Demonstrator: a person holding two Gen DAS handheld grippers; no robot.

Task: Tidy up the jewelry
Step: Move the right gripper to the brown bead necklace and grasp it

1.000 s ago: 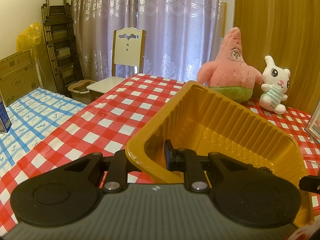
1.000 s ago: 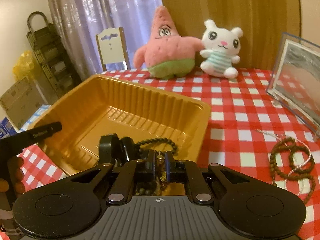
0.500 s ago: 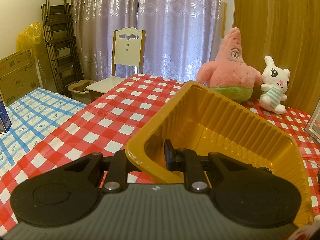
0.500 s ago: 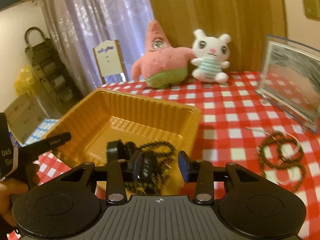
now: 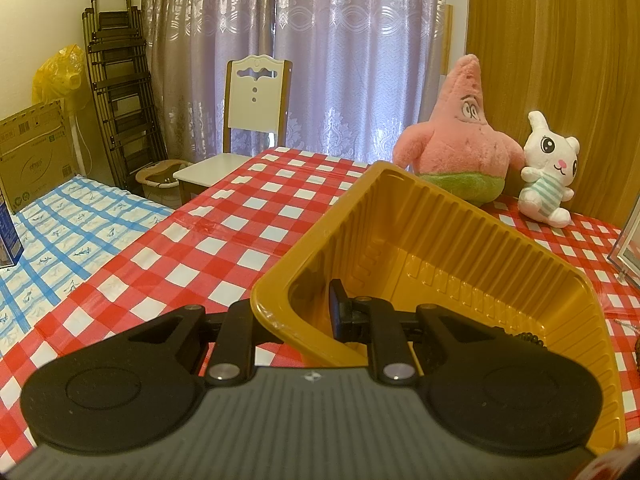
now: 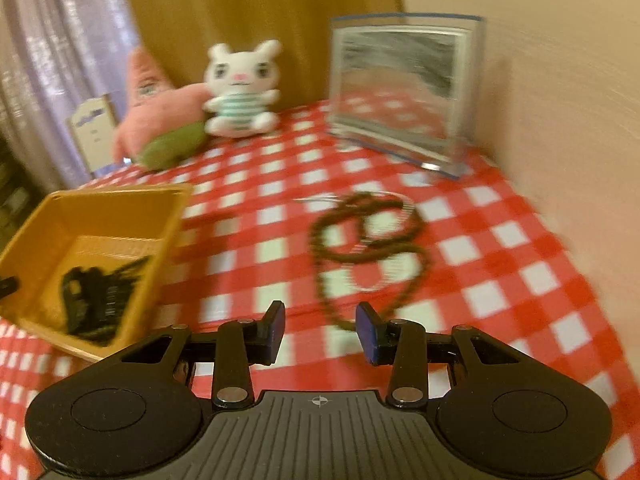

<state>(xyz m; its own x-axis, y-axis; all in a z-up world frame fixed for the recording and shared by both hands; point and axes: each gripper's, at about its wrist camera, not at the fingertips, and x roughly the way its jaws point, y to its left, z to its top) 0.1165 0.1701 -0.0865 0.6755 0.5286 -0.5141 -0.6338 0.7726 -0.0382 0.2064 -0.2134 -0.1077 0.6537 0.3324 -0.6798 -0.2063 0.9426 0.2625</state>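
Left wrist view: the left gripper is clamped on the near wall of the yellow tray, tilting it off the checked tablecloth. Right wrist view, blurred: the right gripper is spread and empty just short of the brown bead necklace, which lies on the cloth, with dark beads in the tray.

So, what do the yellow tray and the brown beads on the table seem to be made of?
The yellow tray looks like thin moulded plastic with a slight gloss: its walls are ribbed and the rim catches light. The brown beads are small, round and dull, so probably wood or seed, but the picture is blurred and this stays open. A thin pale strand lies with them; its material I cannot tell.
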